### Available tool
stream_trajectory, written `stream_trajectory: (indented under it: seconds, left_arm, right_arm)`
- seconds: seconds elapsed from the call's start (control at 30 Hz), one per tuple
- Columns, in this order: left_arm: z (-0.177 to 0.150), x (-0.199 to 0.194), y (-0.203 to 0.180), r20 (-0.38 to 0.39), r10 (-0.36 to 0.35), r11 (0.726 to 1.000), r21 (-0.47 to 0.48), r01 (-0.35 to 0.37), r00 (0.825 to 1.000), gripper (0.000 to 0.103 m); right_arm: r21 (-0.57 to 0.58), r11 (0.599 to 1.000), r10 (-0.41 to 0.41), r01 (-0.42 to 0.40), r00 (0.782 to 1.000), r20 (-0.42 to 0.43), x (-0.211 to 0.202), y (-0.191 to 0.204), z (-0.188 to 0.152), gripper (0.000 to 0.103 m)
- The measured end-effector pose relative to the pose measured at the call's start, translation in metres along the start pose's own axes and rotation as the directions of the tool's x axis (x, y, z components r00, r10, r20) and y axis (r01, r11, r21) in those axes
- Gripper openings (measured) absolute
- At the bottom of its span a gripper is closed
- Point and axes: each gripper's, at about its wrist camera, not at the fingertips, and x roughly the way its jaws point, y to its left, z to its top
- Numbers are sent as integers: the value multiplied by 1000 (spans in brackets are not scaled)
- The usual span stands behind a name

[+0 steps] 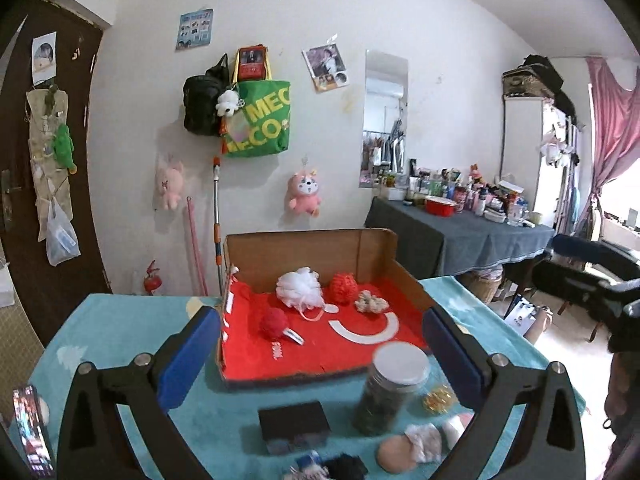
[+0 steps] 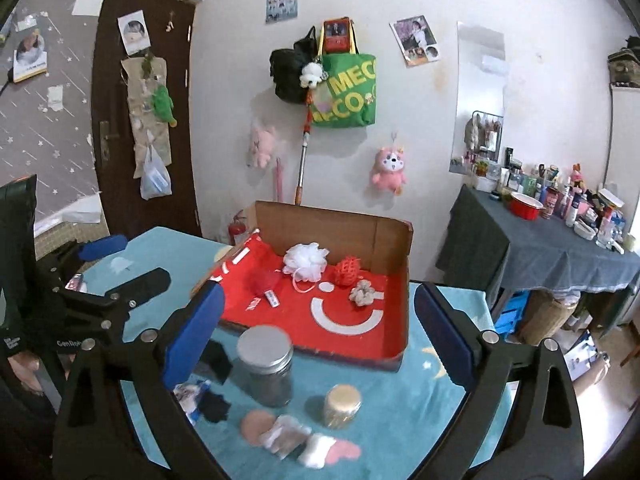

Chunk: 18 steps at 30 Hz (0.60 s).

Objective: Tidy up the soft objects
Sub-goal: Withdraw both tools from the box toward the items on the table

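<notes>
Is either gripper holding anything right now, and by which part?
Nothing. The left gripper and right gripper are both open, nothing between their fingers.

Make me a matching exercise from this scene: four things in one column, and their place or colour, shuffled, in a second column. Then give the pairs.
Things:
1. white bath pouf
2. glass jar
3. green tote bag
4. red bowl

Places or colours:
A. hangs on the wall
B. stands on the teal tablecloth, in front of the box
C. lies inside the cardboard box, on its red lining
D. sits on the side table with the grey cloth

Pairs: 1-C, 2-B, 3-A, 4-D
</notes>
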Motion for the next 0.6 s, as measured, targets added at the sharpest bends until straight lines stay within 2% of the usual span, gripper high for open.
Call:
stream_trajectory:
  seconds: [0.3, 0.47, 0.6]
  left_arm:
    - [-41, -30, -14, 49, 13, 1000, -11, -12, 999, 103]
    - [-63, -31, -20, 14, -12, 1000, -24, 12, 1000, 103]
    - [-83, -25, -25, 0, 7, 1000, -16, -7, 1000, 103]
  right_arm:
    - [34, 996, -81, 79, 994, 71, -29, 22, -60, 97]
    - [32, 990, -142, 139, 987, 81, -31, 28, -89, 97]
    - [32, 987, -158, 156, 985, 75, -30, 29, -107, 97]
